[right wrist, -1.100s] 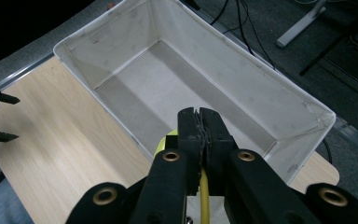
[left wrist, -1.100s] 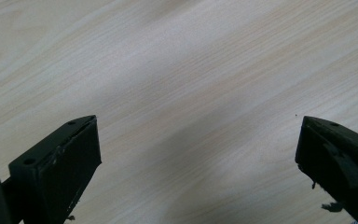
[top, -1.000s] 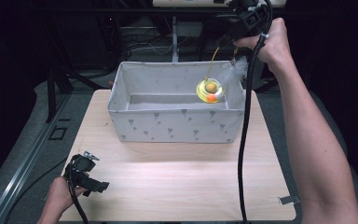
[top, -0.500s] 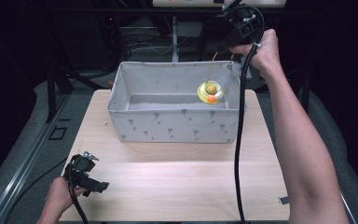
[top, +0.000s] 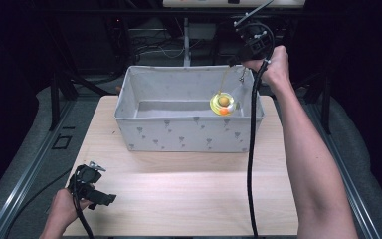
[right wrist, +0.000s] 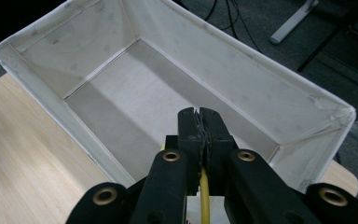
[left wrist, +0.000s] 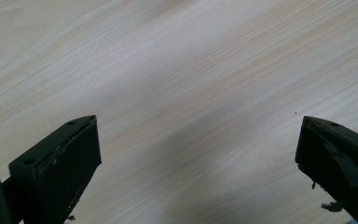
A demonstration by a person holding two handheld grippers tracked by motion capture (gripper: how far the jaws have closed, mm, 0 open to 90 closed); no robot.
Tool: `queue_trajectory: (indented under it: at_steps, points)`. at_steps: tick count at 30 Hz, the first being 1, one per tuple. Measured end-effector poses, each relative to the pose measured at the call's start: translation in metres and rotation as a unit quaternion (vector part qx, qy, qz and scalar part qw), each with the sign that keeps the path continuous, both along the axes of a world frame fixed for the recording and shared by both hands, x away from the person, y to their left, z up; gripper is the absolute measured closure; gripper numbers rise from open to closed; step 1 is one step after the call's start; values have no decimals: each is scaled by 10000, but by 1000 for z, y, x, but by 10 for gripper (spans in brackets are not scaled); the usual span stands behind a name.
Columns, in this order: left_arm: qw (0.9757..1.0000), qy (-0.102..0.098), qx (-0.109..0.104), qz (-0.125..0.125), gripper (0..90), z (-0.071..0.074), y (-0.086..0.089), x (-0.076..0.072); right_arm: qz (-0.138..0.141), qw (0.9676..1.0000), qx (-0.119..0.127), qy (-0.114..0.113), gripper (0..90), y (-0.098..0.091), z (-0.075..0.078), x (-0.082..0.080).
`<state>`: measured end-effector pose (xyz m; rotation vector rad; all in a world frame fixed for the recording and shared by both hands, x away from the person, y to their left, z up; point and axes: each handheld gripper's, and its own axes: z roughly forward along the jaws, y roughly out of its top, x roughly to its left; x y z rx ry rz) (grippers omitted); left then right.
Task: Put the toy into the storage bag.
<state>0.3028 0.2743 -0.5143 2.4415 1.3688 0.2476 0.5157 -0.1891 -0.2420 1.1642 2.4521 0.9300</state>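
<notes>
A person's right gripper (top: 238, 59), raised above the far right corner of a white fabric bin (top: 189, 135), has its jaws clenched on a thin yellow cord (top: 224, 80). From that cord a round yellow toy (top: 222, 103) with an orange centre dangles inside the bin, close to its right wall and clear of the rim; whether it touches the bin's floor cannot be told. In the right gripper view, the right gripper (right wrist: 200, 122) looks down into the bin (right wrist: 42, 91), its two black jaws pressed together with the cord (right wrist: 204, 196) running up between them.

The bin stands toward the far edge of a pale wooden table (top: 189, 199), its grey floor bare apart from the hanging toy. The left gripper (top: 99, 196) rests low on the table well in front of the bin's near left corner, held in the person's left hand (top: 62, 214). In the left gripper view, the left gripper (left wrist: 196, 154) has its jaws released and spread wide over the bare wood grain of the table (left wrist: 191, 70), with nothing between them.
</notes>
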Motion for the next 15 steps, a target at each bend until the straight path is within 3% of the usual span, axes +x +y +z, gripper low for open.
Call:
queue_trajectory:
  at_steps: [5,15]
  points:
    - [10000,-12,-11,10,0,1,0,0,-6,10000,75,25,883,-2,-10,1]
    - [10000,-67,7,-63,0,2,-4,-1,-84,9999,-112,95,883,-4,-31,5]
